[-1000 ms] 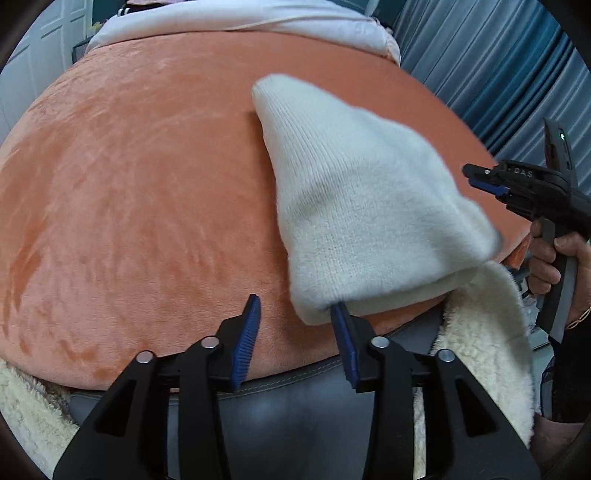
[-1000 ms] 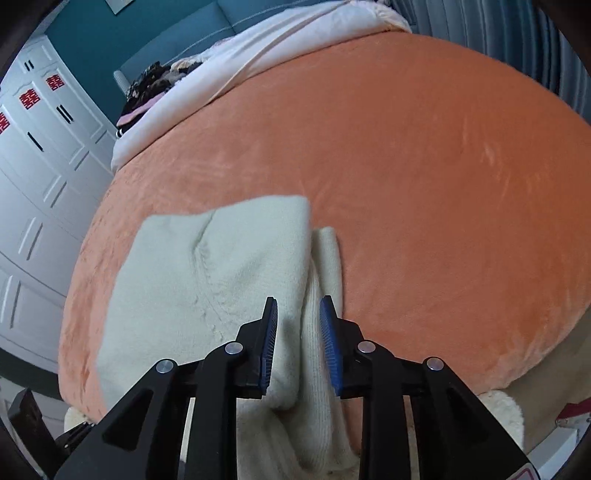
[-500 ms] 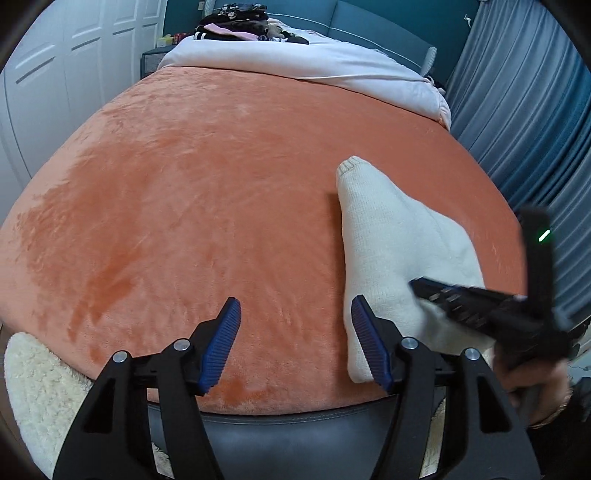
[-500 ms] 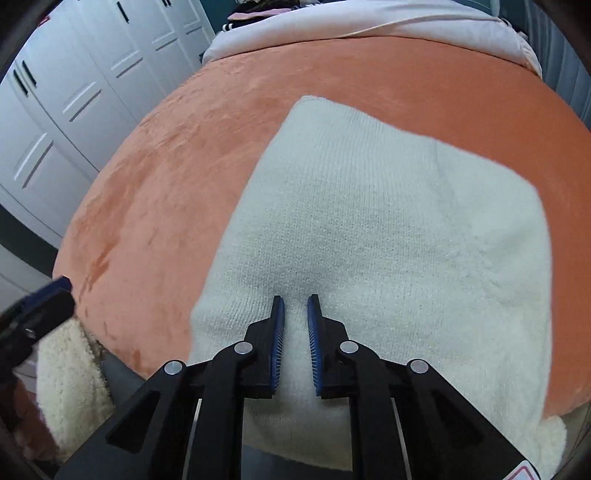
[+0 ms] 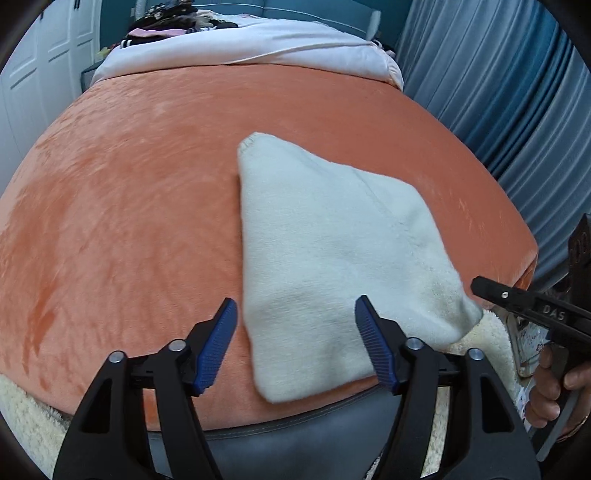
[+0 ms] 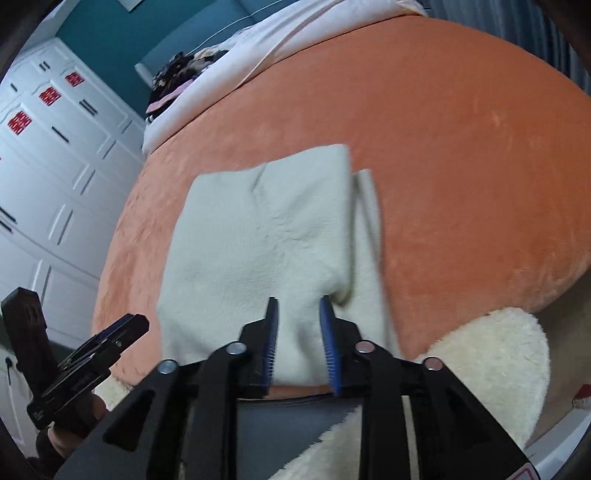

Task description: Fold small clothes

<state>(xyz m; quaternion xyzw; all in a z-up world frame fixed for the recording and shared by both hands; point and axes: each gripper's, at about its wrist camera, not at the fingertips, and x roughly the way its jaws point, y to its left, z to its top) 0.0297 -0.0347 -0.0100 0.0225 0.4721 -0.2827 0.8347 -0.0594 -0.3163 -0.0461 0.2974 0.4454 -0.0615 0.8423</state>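
Observation:
A cream knitted garment (image 5: 332,258) lies folded flat on the orange blanket (image 5: 129,221), near the bed's front edge. It also shows in the right wrist view (image 6: 266,236), with a narrow strip of it sticking out on the right side. My left gripper (image 5: 295,325) is open and empty, hovering over the garment's near left corner. My right gripper (image 6: 297,317) is open with a narrow gap, just above the garment's near edge, holding nothing. The right gripper shows at the right edge of the left wrist view (image 5: 517,299).
A fluffy cream rug (image 6: 491,369) lies below the bed's grey front edge (image 5: 295,439). White bedding (image 5: 258,55) and a pile of dark clothes (image 5: 177,26) sit at the far end. Blue curtains (image 5: 517,110) hang on the right, white wardrobes (image 6: 48,184) on the left.
The left gripper let go of the garment's corner and opened wide. The right gripper pressed down on the garment, then drew back and opened a little. The garment now lies flat.

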